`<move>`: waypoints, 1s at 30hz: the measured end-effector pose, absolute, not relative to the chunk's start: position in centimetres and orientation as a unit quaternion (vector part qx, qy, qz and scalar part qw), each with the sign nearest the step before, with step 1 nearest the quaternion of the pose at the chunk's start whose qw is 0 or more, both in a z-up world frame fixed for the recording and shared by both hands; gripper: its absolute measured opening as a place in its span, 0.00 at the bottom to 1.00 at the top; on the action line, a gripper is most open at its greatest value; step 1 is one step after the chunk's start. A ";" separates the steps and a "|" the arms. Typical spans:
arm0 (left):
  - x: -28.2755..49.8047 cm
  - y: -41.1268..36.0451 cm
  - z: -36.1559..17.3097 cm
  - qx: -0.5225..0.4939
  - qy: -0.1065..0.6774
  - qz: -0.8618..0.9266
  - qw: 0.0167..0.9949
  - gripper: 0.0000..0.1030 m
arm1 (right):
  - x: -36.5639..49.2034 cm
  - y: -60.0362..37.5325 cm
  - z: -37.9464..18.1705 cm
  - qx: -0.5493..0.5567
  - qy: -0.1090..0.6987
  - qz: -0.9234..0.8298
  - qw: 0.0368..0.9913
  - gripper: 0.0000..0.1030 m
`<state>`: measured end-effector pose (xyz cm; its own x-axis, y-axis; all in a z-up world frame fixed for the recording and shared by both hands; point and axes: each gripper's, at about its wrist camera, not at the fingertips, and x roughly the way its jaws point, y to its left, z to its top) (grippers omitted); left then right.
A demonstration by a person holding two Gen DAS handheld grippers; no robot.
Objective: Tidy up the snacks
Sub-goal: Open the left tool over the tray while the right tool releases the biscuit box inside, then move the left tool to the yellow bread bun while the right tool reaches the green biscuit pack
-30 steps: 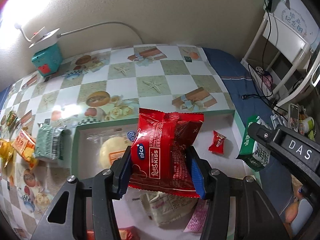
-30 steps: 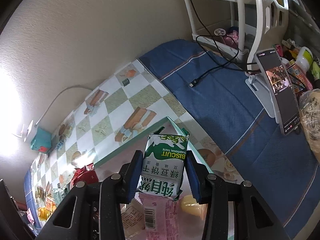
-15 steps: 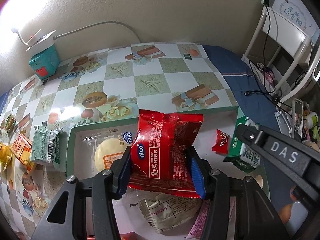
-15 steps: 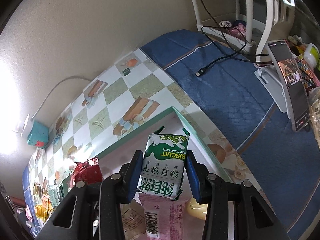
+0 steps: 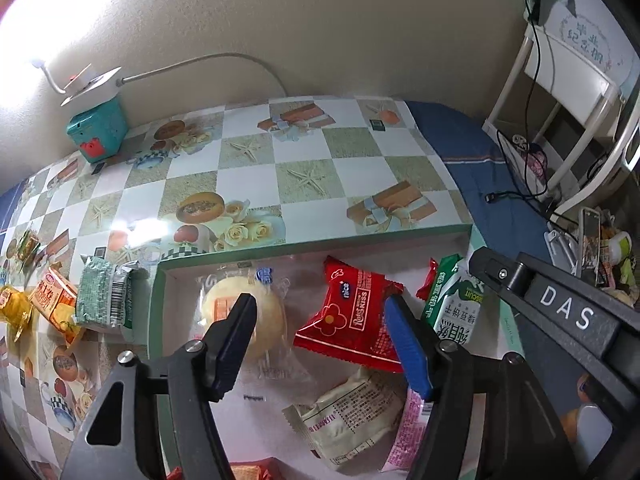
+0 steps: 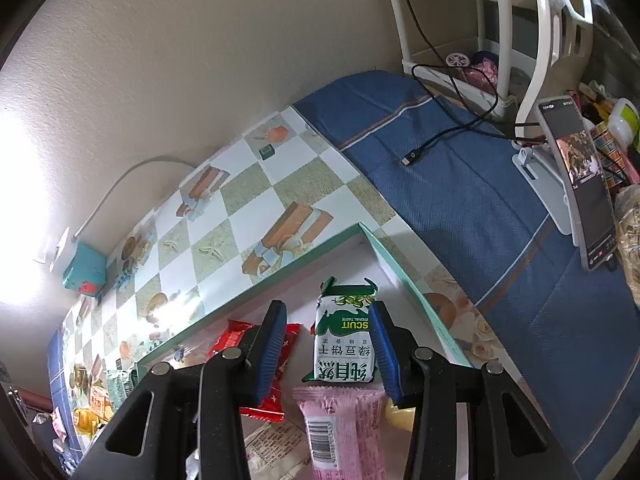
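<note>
A green-rimmed white tray lies on the checkered table. My left gripper is open above it; the red Rulerkiss packet lies in the tray between its fingers, free. A round pale bun in clear wrap lies left of it. My right gripper is open; the green and white biscuit packet lies in the tray's right corner, beside the right finger. It also shows in the left wrist view. A pink packet and a beige packet lie nearer.
Loose snacks lie left of the tray: a green packet, an orange packet and a yellow one. A teal box with a lamp stands by the wall. A blue cloth, cable, phone on a stand and white rack lie right.
Both grippers opened. The red packet dropped from the left gripper into the tray, and the biscuit packet was let go by the right gripper in the tray's right corner.
</note>
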<state>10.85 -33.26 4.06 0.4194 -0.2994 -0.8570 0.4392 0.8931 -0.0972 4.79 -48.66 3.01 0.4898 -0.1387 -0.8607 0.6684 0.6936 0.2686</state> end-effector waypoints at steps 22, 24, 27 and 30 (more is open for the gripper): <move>16.9 -19.0 6.3 -0.111 0.496 -0.056 0.860 0.95 | 6.3 -45.1 4.9 0.260 0.453 -0.239 0.818 0.79; 17.3 -17.8 6.5 -0.112 0.494 -0.046 0.861 0.95 | 6.9 -44.0 5.1 0.251 0.455 -0.235 0.822 0.82; 17.8 -15.7 6.9 -0.116 0.488 -0.033 0.864 0.95 | 7.7 -42.5 5.1 0.248 0.457 -0.223 0.825 0.82; 18.3 -13.4 7.3 -0.127 0.482 -0.015 0.867 0.95 | 8.3 -41.0 5.3 0.242 0.458 -0.213 0.828 0.82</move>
<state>18.33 -13.37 7.32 0.5353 -0.1477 -0.8316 -0.0971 0.9673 -0.2343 8.28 -41.02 5.28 0.4890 -0.1309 -0.8624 0.5752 0.7916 0.2060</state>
